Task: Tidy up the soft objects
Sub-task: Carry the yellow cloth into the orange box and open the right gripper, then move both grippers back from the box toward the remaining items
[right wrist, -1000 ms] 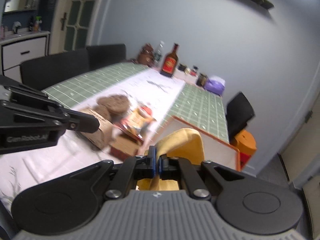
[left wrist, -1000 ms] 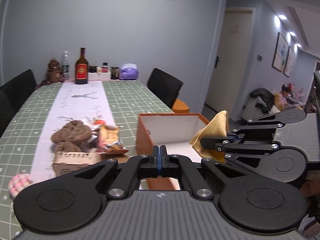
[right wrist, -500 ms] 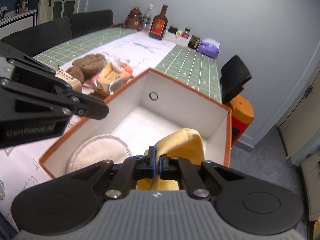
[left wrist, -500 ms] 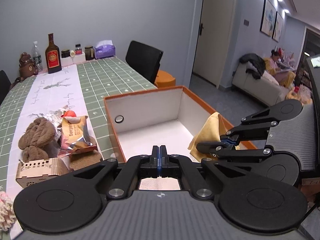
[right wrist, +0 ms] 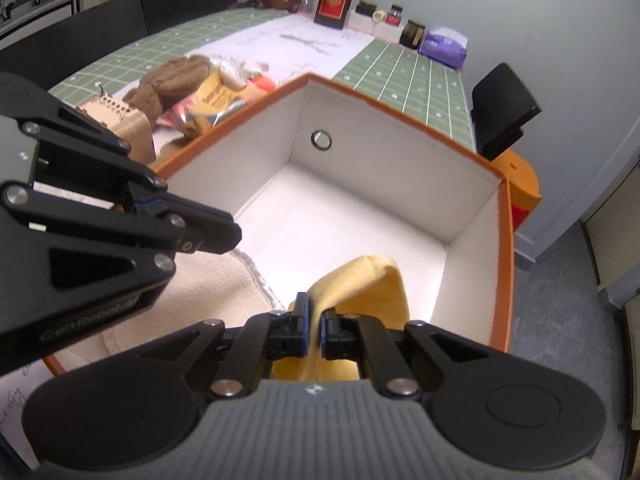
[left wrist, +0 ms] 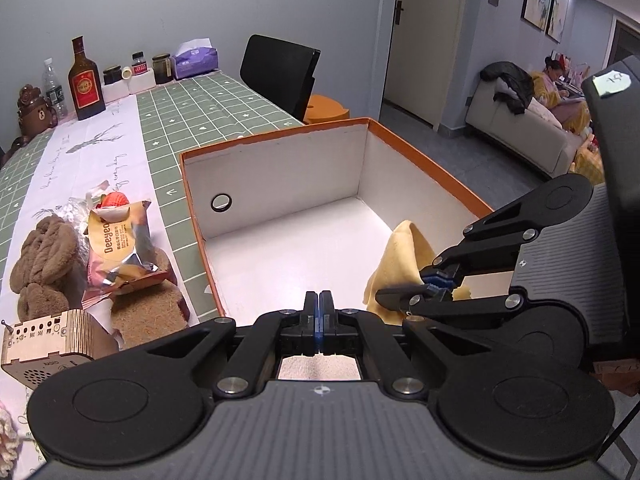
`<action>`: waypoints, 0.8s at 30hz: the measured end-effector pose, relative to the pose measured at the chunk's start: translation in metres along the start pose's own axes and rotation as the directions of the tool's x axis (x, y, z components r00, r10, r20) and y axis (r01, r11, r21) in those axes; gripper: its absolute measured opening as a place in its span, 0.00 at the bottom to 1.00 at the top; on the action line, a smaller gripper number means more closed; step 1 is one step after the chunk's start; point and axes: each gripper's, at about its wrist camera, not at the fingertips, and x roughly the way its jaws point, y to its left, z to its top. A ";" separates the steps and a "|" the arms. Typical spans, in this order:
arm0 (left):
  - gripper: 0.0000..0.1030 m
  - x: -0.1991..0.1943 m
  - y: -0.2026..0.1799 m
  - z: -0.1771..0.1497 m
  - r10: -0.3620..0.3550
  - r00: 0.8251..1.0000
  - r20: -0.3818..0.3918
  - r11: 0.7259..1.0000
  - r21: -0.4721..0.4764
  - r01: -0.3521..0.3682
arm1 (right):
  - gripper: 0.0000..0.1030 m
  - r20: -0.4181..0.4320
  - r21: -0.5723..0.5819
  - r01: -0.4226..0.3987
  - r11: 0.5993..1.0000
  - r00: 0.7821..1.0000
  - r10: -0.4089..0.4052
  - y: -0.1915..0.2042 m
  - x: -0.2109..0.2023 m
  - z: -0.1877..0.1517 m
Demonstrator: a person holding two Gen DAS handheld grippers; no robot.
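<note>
An orange-rimmed box (left wrist: 420, 160) (right wrist: 400, 108) with white inner walls stands on the table's near end. My right gripper (right wrist: 314, 320) (left wrist: 384, 296) reaches down inside it, shut on a yellow cloth (right wrist: 368, 284) (left wrist: 404, 256) that hangs over the box floor by the right wall. A cream round pad (right wrist: 200, 280) (left wrist: 318, 366) lies on the box floor at the near left. My left gripper (left wrist: 320, 308) (right wrist: 224, 236) is shut with nothing in it and hovers over that pad.
Left of the box lie a brown plush (left wrist: 44, 248), a snack bag (left wrist: 116, 248), a coir mat (left wrist: 152, 308) and a wooden box (left wrist: 52, 336). A bottle (left wrist: 84, 80), jars and a tissue pack (left wrist: 196, 58) stand at the far end. A black chair (left wrist: 280, 72) stands right of the table.
Both grippers have come forward and tipped down over the box. The yellow cloth has gone from above the rim to down inside the box. The left gripper stays shut.
</note>
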 end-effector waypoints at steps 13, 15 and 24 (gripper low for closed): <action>0.20 -0.009 -0.001 0.001 0.030 1.000 0.008 0.999 0.015 -0.030 | 0.39 -0.017 -0.031 0.022 0.999 1.000 -0.022 0.007 -0.016 0.000; 0.24 -0.017 0.000 0.002 0.027 0.999 0.022 1.000 0.012 -0.027 | 0.45 -0.006 -0.033 0.040 0.999 0.999 -0.041 0.009 -0.024 0.001; 0.43 -0.062 0.011 -0.007 0.005 0.993 0.119 0.999 -0.032 -0.001 | 0.66 0.061 -0.050 0.122 0.991 0.991 -0.118 0.027 -0.061 0.000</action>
